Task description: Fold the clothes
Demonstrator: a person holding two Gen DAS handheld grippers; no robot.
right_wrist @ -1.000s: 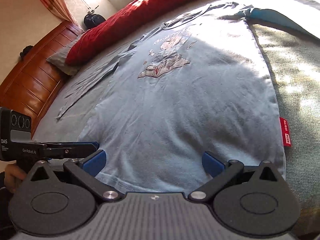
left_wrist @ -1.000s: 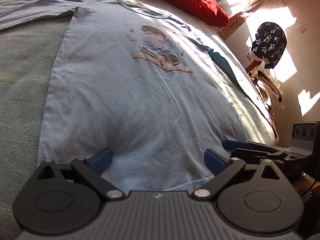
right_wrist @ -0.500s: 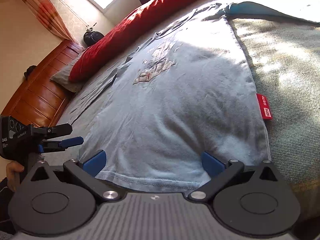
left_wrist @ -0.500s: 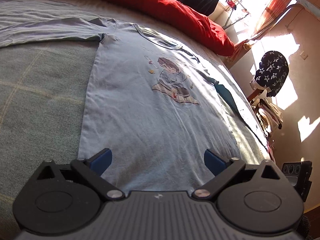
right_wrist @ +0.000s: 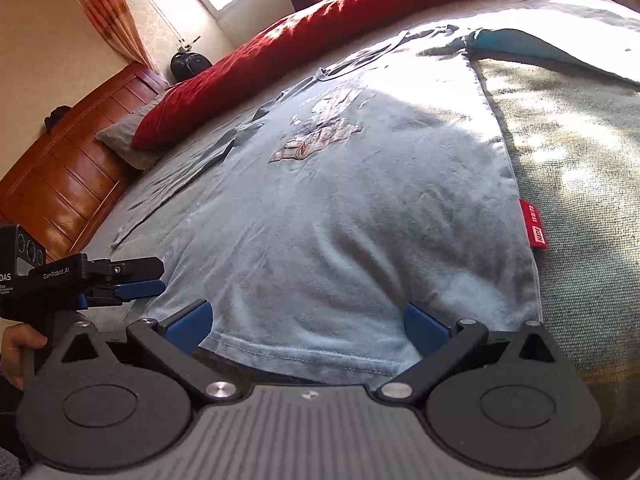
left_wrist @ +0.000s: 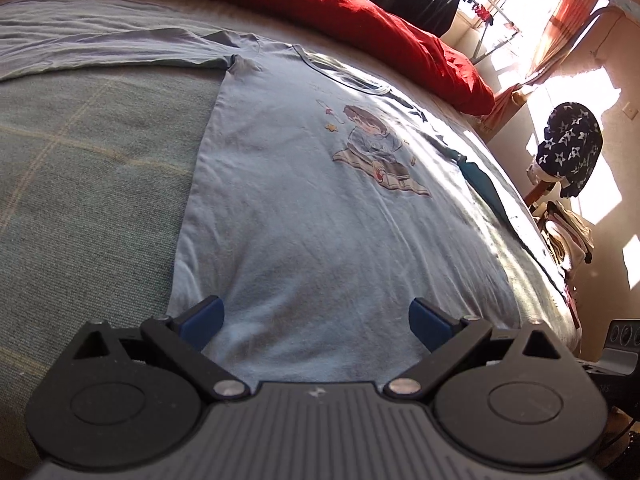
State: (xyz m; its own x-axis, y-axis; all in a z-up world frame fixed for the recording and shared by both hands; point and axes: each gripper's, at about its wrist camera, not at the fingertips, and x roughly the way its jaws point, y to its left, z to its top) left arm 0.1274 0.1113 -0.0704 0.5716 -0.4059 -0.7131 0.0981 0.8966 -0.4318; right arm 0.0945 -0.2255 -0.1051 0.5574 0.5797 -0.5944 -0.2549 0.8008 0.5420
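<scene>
A light blue long-sleeved shirt [left_wrist: 320,208] with a cartoon print [left_wrist: 376,152] lies flat, front up, on the bed. Its hem faces both grippers. My left gripper [left_wrist: 316,320] is open just above the hem, its left fingertip [left_wrist: 202,318] near the shirt's left side edge. My right gripper [right_wrist: 308,320] is open over the hem [right_wrist: 304,364] toward the right side, where a red tag [right_wrist: 534,222] sticks out of the seam. Neither holds cloth. The left gripper [right_wrist: 120,280] shows side-on in the right wrist view, held by a hand [right_wrist: 18,350].
A grey-green blanket [left_wrist: 88,184] covers the bed. A red duvet [left_wrist: 360,28] lies along the far side, behind the collar. A wooden headboard [right_wrist: 68,168] stands at the left. A chair with dark star-patterned clothing [left_wrist: 568,148] stands beside the bed.
Both grippers have drawn apart along the hem: the left one toward the shirt's left edge, the right one toward the tagged edge. Both stay open and the shirt has not moved.
</scene>
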